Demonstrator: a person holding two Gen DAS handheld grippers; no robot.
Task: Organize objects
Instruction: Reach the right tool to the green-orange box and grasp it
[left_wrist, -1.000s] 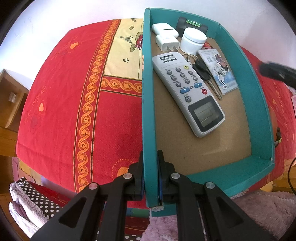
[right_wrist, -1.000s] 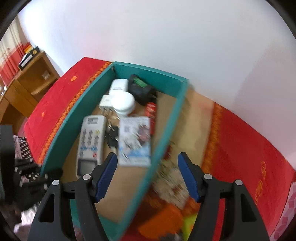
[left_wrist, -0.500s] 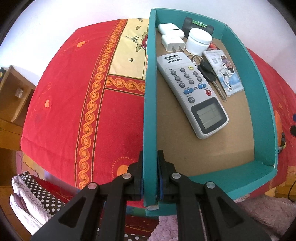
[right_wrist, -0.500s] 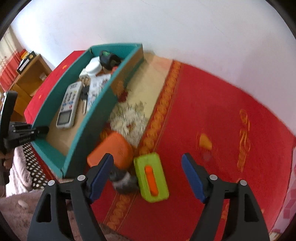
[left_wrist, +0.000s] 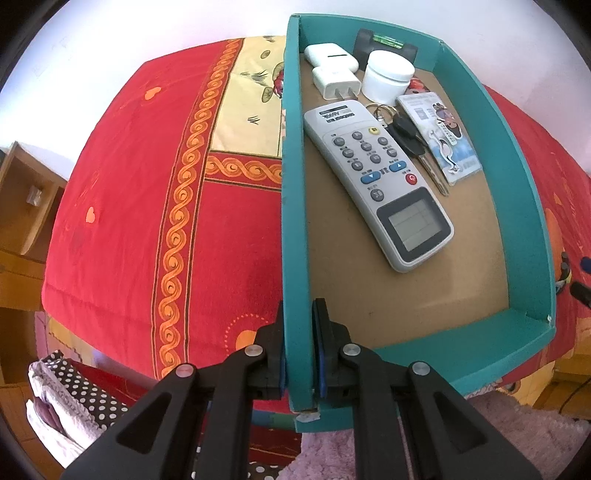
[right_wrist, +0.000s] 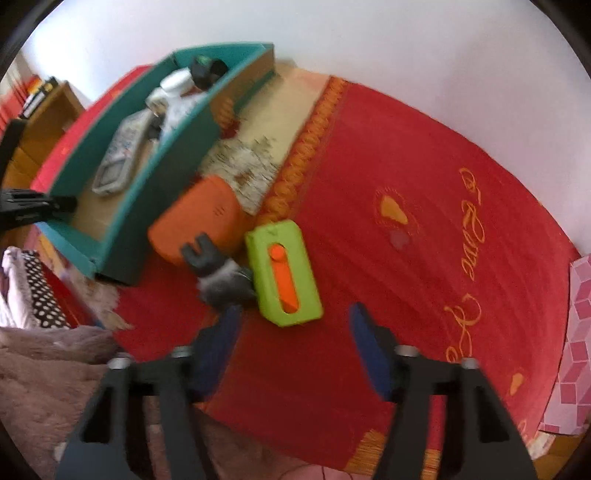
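Two grippers over red patterned bedspread.
Left gripper clamped tight on teal cardboard tray wall; right gripper closing, nothing between jaws, near lime-green plastic box.

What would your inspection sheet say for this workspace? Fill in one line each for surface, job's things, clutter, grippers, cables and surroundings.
Surface: red patterned cloth with a cream middle panel.
Job's things: teal box holding a grey remote, keys, card, white jar and white charger; outside it lie an orange case, a green box and a grey-black object.
Clutter: nothing seen.
Grippers: left hand-held gripper clamped on the teal box's wall; right hand-held gripper closing, nothing between its jaws, above the cloth.
Cables: nothing seen.
Surroundings: white wall, wooden shelf, polka-dot fabric.
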